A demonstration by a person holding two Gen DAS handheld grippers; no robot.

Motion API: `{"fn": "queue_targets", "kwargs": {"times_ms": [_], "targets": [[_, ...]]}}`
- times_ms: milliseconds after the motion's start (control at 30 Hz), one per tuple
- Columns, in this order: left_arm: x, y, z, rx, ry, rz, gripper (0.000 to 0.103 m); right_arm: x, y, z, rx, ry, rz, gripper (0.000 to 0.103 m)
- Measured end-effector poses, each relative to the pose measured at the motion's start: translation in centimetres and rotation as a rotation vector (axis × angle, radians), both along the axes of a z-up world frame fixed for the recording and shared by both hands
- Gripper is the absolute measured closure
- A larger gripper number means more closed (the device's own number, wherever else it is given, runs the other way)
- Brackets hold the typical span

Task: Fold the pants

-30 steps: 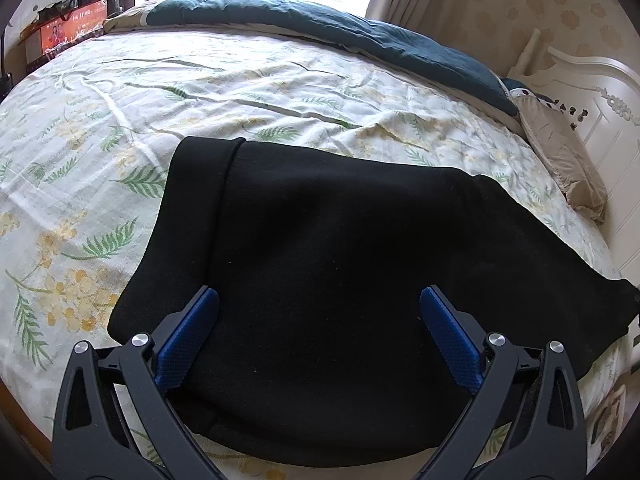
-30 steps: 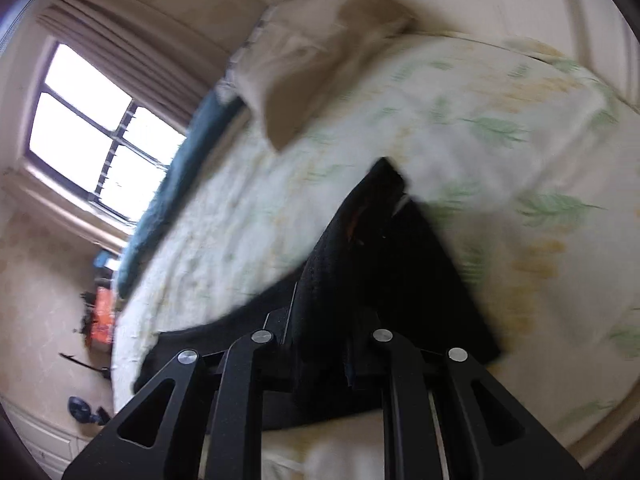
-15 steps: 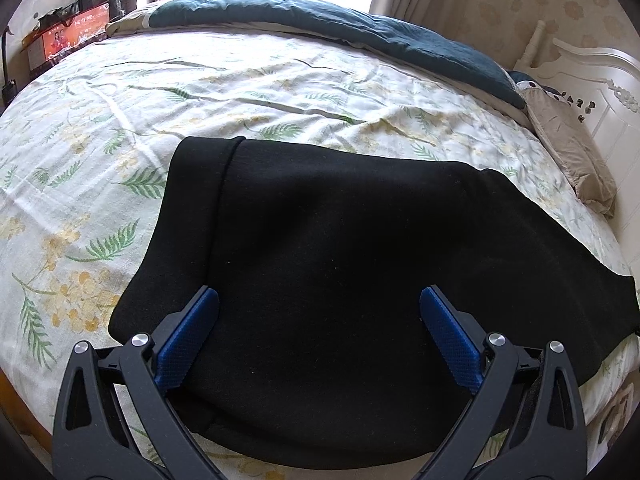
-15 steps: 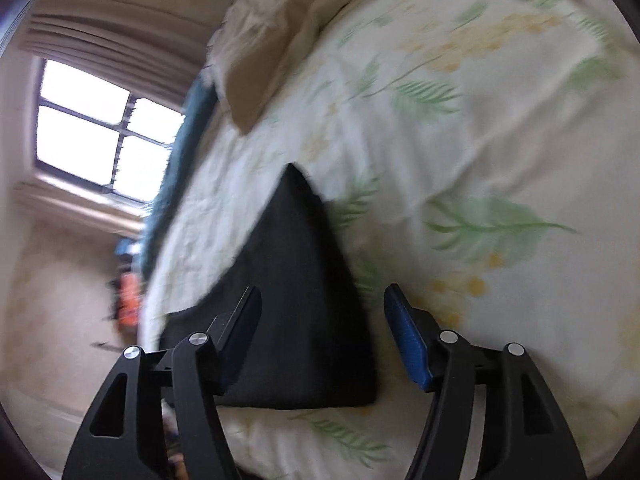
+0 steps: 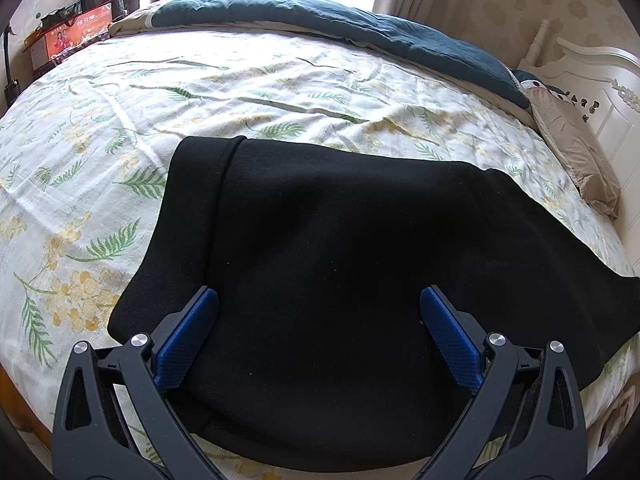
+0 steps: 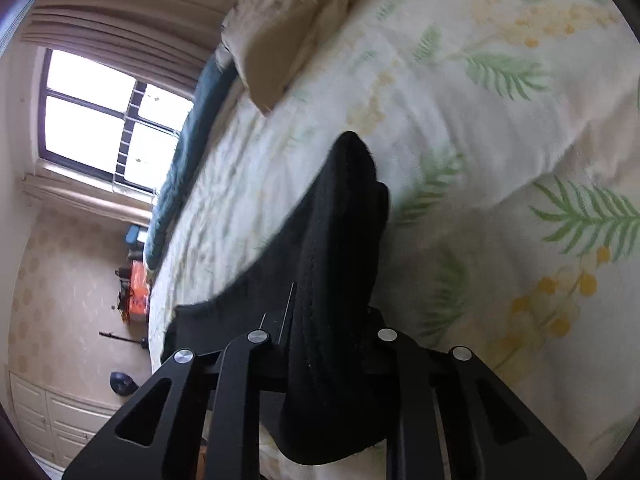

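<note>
Left wrist view: the left tool (image 5: 319,312) hangs over the black pants (image 5: 340,248) with its two blue pads (image 5: 188,336) spread wide apart
Left tool grip: open, with nothing pinched; the pads sit above the near part of the cloth
Right wrist view: the right tool (image 6: 320,332) has its jaws closing on a bunched fold of the pants (image 6: 340,240)
Right tool grip: the black cloth sticks up between the two black arms, and they squeeze it from both sides
Pads of the right tool: hidden by the cloth
Pants: black and soft, spread flat across the near side of the bed (image 5: 280,80), folded into a wide shape
Pants edge: one end lies on the left by the yellow flowers, the other end runs off to the right side of the bed
Bed cover: white with green leaves and yellow flowers, a bit wrinkled
Blue blanket (image 5: 360,28): lies along the far side of the bed, well apart from the pants
Pillow (image 5: 576,152): tan, at the right end of the bed, next to the white headboard (image 5: 600,76)
Window (image 6: 108,120): bright, with curtains beside it, behind the bed
Red box (image 5: 76,38): sits past the far left corner of the bed
Sharpness: the right wrist view is a bit blurry
</note>
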State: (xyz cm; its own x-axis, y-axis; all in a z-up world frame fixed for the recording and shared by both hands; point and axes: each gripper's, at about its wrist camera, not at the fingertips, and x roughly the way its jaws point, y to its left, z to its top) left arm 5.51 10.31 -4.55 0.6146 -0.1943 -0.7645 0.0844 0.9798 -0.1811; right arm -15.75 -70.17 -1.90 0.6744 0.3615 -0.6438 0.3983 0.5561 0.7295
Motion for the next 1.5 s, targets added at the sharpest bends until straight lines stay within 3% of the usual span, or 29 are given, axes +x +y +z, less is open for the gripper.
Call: {"fn": "queue_targets", "kwargs": {"times_ms": [133, 267, 467, 600, 767, 933, 1000, 1167, 1500], "targets": [[-0.1, 0.1, 0.0, -0.006, -0.005, -0.008, 0.003, 0.7, 2.9, 3.9, 0.009, -0.118, 0.021, 0.084], [-0.3, 0.3, 0.0, -0.015, -0.011, -0.012, 0.003, 2.5, 8.0, 8.5, -0.051, -0.203, 0.106, 0.084], [-0.6, 0.4, -0.1, -0.018, -0.023, -0.018, 0.003, 6.9, 17.4, 11.6, -0.18, -0.22, 0.233, 0.084], [-0.7, 0.6, 0.0, -0.03, -0.031, -0.021, 0.003, 9.9, 23.6, 10.1, -0.26, -0.173, 0.317, 0.084], [-0.8, 0.7, 0.0, -0.039, -0.032, -0.021, 0.003, 13.7, 30.3, 5.9, -0.323, -0.087, 0.391, 0.084], [-0.9, 1.0, 0.2, -0.054, -0.032, -0.025, 0.003, 15.5, 34.8, 2.3, -0.415, -0.011, 0.436, 0.084], [-1.0, 0.9, 0.1, -0.049, -0.033, -0.03, 0.003, 16.1, 35.8, 1.3, -0.404, 0.007, 0.447, 0.084], [-1.0, 0.6, 0.0, -0.028, -0.037, -0.039, 0.003, 16.2, 38.3, 0.2, -0.492, 0.04, 0.449, 0.084], [-0.9, 0.6, -0.1, -0.027, -0.04, -0.038, 0.003, 15.6, 40.2, -0.1, -0.442, -0.023, 0.431, 0.056]]}}
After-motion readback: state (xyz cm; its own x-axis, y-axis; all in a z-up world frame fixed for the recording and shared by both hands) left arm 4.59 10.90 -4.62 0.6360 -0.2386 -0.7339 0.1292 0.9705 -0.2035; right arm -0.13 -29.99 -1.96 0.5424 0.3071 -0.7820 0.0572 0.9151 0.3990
